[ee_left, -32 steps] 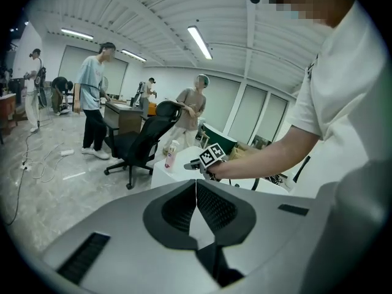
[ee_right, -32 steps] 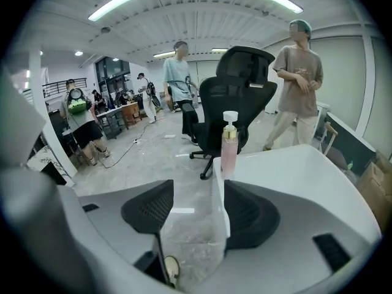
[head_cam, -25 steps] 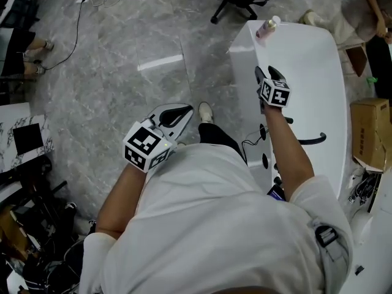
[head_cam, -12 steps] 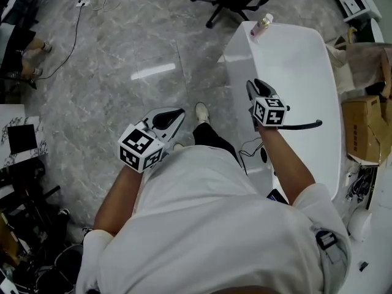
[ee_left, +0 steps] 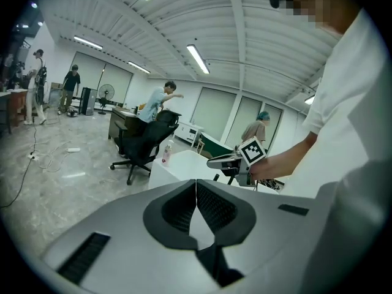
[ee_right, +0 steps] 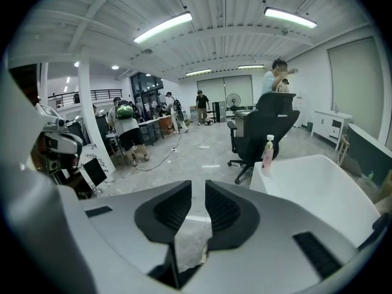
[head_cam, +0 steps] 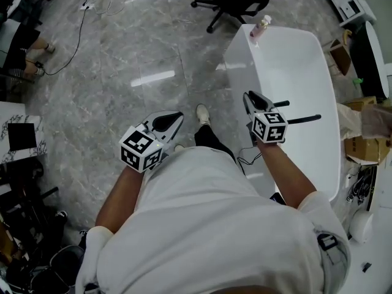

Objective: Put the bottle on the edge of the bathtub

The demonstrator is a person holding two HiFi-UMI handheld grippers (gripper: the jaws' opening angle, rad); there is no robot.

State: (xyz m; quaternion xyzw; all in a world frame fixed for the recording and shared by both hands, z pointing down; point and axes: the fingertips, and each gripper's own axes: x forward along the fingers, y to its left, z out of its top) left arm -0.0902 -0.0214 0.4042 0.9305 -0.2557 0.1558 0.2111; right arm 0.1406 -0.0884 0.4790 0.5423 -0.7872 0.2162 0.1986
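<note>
Bottle (head_cam: 262,24) on bathtub edge (head_cam: 236,45); empty right claw (head_cam: 250,98) closing.

The right tongs (head_cam: 252,100) have drawn back along the bathtub (head_cam: 236,48), towards the person holding them. A second ago they hung well ahead of the black tap (head_cam: 301,119); now the tap lies just to their right, level with them. The gap to the bottle (head_cam: 261,25) has widened: it stands farther ahead of the tongs, slightly to their right, on the tub's far edge. The jaws, wide apart a second ago, have narrowed to a slim gap and are closing, with nothing between them in the right gripper view (ee_right: 198,195), where the bottle (ee_right: 267,152) shows ahead and to the right.
</note>
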